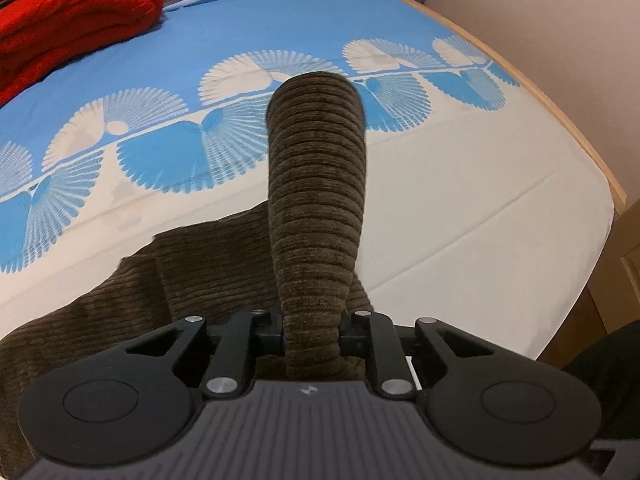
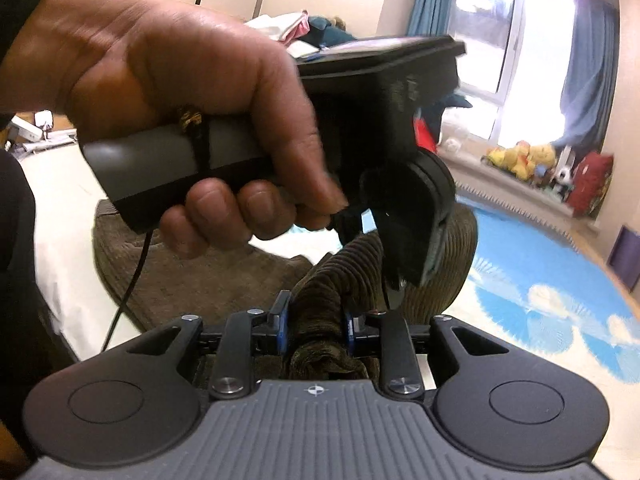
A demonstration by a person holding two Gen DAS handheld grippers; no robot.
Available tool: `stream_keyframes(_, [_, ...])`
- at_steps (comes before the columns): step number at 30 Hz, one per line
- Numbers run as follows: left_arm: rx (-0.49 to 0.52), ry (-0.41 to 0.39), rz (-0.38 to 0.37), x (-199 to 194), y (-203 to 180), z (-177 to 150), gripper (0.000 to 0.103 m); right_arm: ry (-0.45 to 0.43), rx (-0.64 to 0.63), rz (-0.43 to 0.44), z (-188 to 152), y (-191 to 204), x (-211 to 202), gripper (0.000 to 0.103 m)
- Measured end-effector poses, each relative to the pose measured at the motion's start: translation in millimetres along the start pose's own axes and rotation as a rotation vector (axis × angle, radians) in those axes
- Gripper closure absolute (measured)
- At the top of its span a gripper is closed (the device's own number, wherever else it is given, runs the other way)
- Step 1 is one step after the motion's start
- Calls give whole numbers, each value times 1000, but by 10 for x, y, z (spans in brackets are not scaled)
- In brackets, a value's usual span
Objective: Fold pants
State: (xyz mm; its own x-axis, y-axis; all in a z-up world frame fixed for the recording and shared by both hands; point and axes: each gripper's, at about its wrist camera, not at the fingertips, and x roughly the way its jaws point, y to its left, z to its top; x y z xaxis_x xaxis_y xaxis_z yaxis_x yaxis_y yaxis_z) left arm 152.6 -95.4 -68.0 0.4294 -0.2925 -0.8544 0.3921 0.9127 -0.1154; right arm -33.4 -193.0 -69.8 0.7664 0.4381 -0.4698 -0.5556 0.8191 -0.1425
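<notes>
Two black two-finger grippers are working on one pair of dark olive-brown corduroy pants [image 1: 200,276], which is lying on a bed sheet printed in blue and cream with white fan shapes [image 1: 460,216]. At the far left of the left wrist view, one folded red fleece blanket [image 1: 76,12] is sitting on the blue part of the sheet, well apart from the pants. Moving rightward, the flat part of the pants is spreading across the cream area, and one rolled fold of the ribbed cloth is rising from it through the left gripper [image 1: 311,336], whose jaws are pressing on that fold from both sides. Along the right edge, one pale wooden bed frame [image 1: 576,136] is curving past the sheet. In the right wrist view, one hand [image 2: 180,92] is gripping the handle of the left gripper at the left and centre. Below it, the right gripper [image 2: 316,332] is clamping one bunched ridge of the same pants, its blue pads [image 2: 282,326] squeezing the cloth.
</notes>
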Motion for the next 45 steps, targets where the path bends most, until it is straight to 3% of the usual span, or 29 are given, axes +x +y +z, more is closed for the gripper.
stream_keyframes(3, [-35, -16, -8, -143, 331, -128, 84, 10, 107, 154, 60, -96, -64, 69])
stream_keyframes(7, [-127, -36, 1, -432, 1029, -327, 84, -26, 394, 466, 188, -376, -128, 69])
stream_keyframes(10, [-191, -61, 10, -729, 1668, -537, 84, -51, 518, 579, 257, -476, -94, 69])
stream_keyframes(15, [-249, -81, 61, -1085, 2594, -932, 84, 15, 678, 516, 252, -584, 232, 63])
stream_keyframes(17, [-287, -66, 76, -1132, 2964, -1124, 82, 40, 700, 457, 262, -576, 363, 53])
stream_keyframes(19, [-379, -41, 79, -1069, 3321, -1339, 68, 95, 723, 392, 248, -512, 561, 47])
stream_keyframes(21, [-493, -30, 99, -974, 3627, -1528, 33, 167, 730, 338, 229, -445, 794, 44])
stream_keyframes(23, [-588, -5, 83, -862, 3880, -1639, 30, 226, 719, 306, 234, -344, 1030, 42])
stream_keyframes(26, [-640, -3, -9, -738, 4063, -1702, 18, 310, 702, 257, 231, -194, 1369, 36])
stream_keyframes(31, [-655, 59, -80, -452, 4100, -1809, 16, 441, 746, 182, 114, -60, 1959, 33])
stream_keyframes(34, [-640, 59, -120, -345, 4056, -1795, 16, 484, 798, 179, 10, -67, 2149, 33])
stream_keyframes(37, [-632, 76, -130, -228, 3975, -1758, 23, 475, 792, 186, 33, -23, 2227, 49])
stream_keyframes(38, [-621, 75, -118, -210, 3954, -1725, 27, 467, 779, 189, 67, -2, 2227, 64])
stream_keyframes(40, [-623, 71, -100, -235, 3911, -1654, 36, 456, 753, 178, 129, 3, 2197, 76])
stream_keyframes(42, [-630, 49, -110, -288, 3869, -1563, 53, 438, 767, 177, 234, -73, 2144, 80])
stream_keyframes(45, [-639, 11, -139, -287, 3772, -1365, 61, 391, 752, 172, 465, -272, 2081, 81])
